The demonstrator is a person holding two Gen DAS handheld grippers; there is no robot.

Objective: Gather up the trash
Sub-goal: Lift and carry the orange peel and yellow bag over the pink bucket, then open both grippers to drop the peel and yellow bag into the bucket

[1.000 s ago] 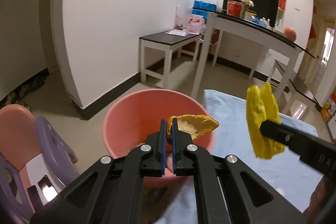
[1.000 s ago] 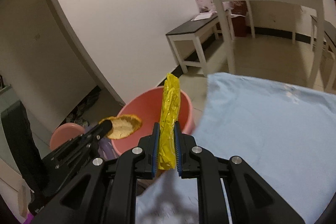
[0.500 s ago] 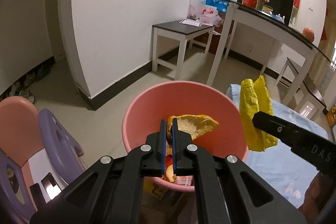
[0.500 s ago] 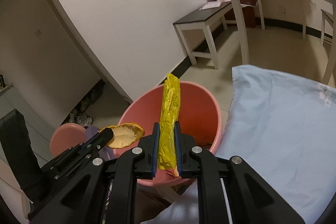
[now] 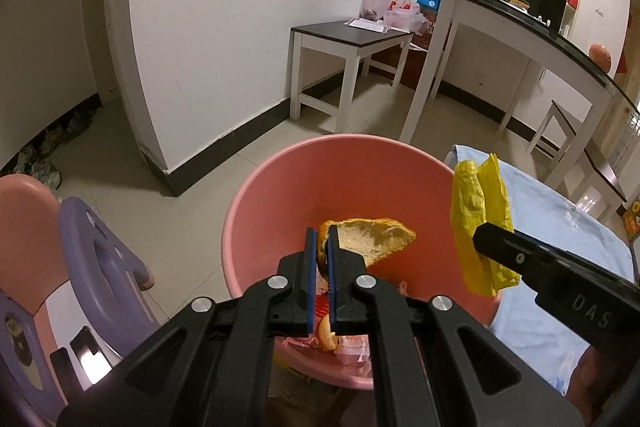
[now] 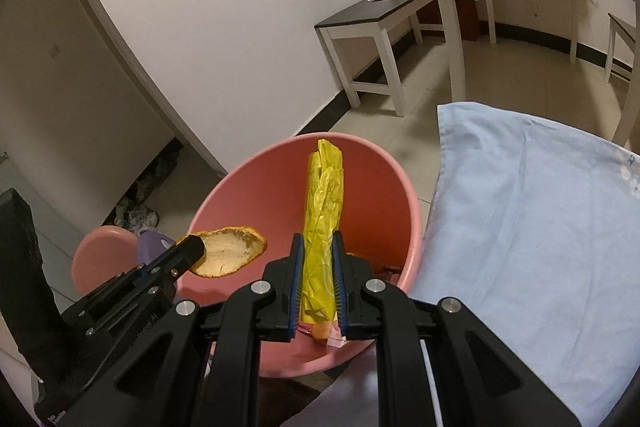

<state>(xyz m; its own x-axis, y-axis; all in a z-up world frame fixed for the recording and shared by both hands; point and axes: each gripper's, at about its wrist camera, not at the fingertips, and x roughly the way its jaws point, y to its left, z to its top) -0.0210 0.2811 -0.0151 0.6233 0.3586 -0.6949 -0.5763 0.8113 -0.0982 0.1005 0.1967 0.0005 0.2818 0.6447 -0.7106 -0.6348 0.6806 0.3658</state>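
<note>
Gripping orange peel (image 5: 370,241) and yellow wrapper (image 6: 320,227), tongs over pink bucket (image 5: 280,187)

A tiled floor (image 5: 248,163) is bounded by white walls (image 5: 240,7) with dark skirting; a dark-topped bench (image 5: 352,39) is set beside a glass-topped table (image 5: 520,31).

a curved orange peel (image 5: 370,239), pale pith showing, is held over the open pink bucket (image 5: 280,187). beside it a crumpled yellow plastic bag (image 6: 322,211) stands upright above the same bucket, which already holds wrappers and scraps at its bottom.
</note>
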